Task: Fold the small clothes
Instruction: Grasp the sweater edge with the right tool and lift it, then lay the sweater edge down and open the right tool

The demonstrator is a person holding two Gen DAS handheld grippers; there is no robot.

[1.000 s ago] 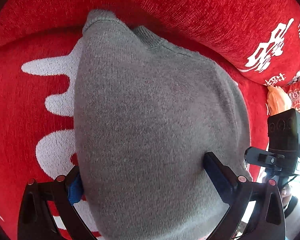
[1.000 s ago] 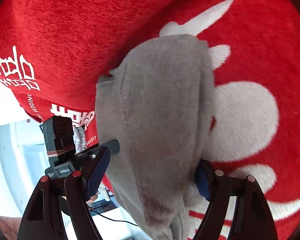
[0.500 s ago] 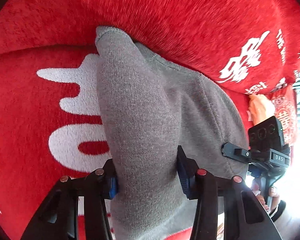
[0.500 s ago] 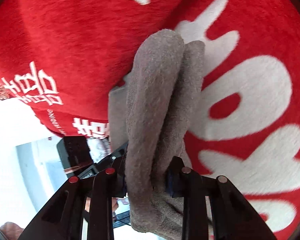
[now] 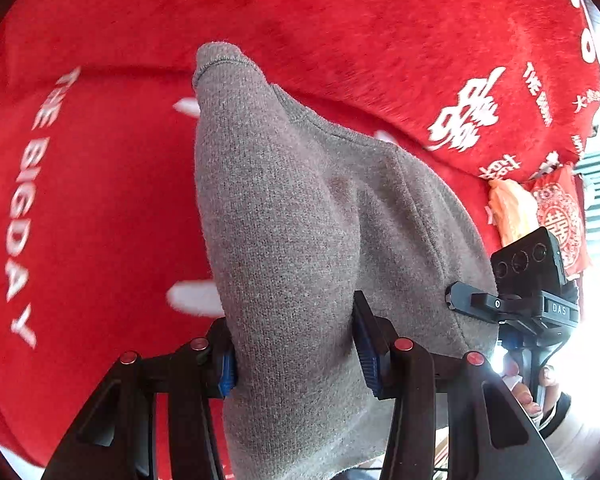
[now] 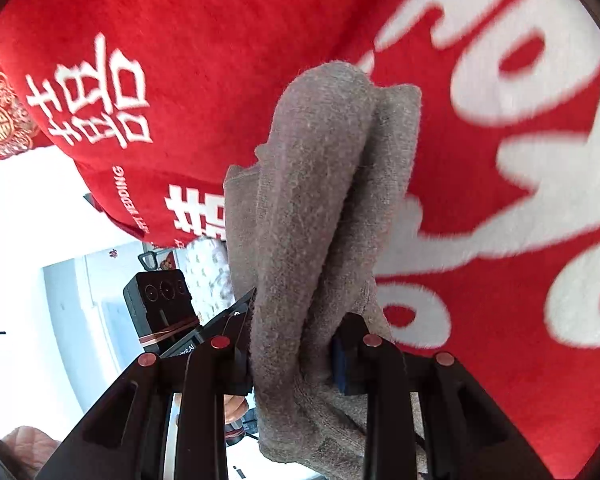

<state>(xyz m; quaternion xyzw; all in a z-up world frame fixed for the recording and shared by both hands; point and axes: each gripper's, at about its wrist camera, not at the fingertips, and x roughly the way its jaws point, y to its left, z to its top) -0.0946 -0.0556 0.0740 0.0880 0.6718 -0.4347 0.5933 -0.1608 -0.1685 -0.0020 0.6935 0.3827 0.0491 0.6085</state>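
A small grey knit sweater hangs lifted above a red plush sofa cover. My left gripper is shut on a bunched fold of it, blue pads pressing both sides. In the right wrist view the same grey sweater rises in two thick folds, and my right gripper is shut on them. The right gripper's body shows at the right of the left wrist view, the left gripper's body at the lower left of the right wrist view. The sweater's far end still touches the sofa.
The red cover carries large white lettering. A red printed cushion and an orange cloth lie at the sofa's right end. A hand holds the right gripper's handle. Bright white room lies beyond the sofa edge.
Both grippers went from open around the flat sweater to shut on bunched folds. Both have lifted and shifted along the sofa, pulling the sweater up.
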